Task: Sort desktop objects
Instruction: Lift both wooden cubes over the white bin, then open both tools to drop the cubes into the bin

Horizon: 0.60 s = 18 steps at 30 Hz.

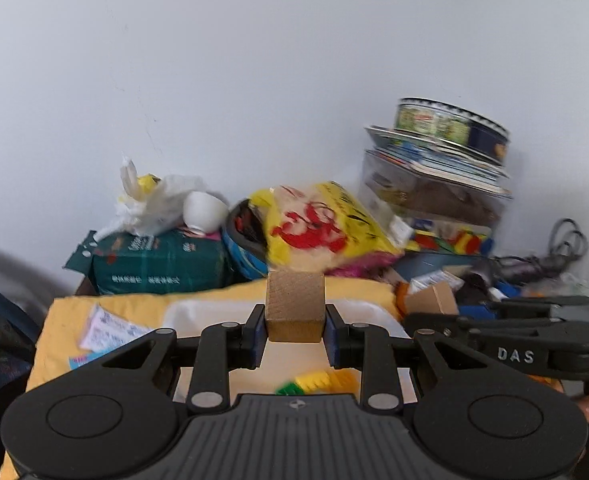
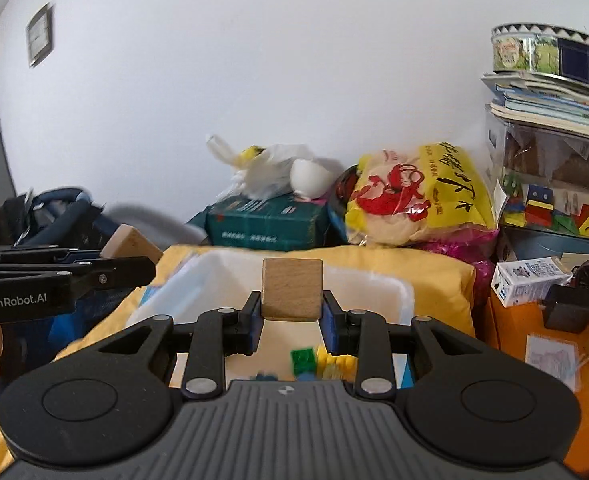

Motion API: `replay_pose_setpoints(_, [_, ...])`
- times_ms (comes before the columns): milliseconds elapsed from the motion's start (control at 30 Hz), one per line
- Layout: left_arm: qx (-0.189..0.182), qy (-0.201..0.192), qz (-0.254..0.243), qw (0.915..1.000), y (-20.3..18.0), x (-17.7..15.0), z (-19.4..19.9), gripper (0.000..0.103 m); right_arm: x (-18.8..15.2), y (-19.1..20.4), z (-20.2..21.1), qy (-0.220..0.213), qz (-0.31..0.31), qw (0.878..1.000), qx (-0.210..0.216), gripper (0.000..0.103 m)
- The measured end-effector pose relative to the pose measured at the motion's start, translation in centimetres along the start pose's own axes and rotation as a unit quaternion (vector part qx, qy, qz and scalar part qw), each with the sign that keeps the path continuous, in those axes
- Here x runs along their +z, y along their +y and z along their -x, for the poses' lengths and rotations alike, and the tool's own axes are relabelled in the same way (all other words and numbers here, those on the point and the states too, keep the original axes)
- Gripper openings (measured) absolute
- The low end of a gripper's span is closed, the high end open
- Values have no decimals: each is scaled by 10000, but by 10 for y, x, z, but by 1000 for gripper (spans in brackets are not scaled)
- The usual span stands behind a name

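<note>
My left gripper is shut on a plain wooden cube, held above a white bin. My right gripper is likewise shut on a second wooden cube over the same white bin. Small green and yellow toy bricks lie on the bin's floor. In the right wrist view the left gripper reaches in from the left with its cube. In the left wrist view the right gripper comes in from the right, its cube showing.
Behind the bin, against the white wall, lie a green box, a white plastic bag, a yellow snack bag and a stack of books with a round tin on top. A small milk carton sits at right on an orange surface.
</note>
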<state>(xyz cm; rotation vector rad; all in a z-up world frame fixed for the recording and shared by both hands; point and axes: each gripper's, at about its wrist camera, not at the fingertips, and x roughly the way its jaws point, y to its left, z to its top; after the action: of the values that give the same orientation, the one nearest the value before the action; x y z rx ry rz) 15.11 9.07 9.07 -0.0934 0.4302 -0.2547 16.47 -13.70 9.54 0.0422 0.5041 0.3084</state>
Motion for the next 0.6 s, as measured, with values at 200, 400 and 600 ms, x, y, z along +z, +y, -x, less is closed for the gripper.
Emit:
replay_pose_setpoints(200, [513, 206, -207, 9983, 8, -7, -47, 32, -11, -5, -39, 355, 101, 9990, -265, 33])
replay_pose_setpoints(400, [707, 756, -539, 9932, 8, -29, -81, 33, -24, -5, -59, 567, 195, 9972, -456, 35])
replay_pose_setpoints(600, [652, 600, -337, 9955, 10, -28, -60, 44, -24, 0, -53, 477, 442, 9968, -467, 42])
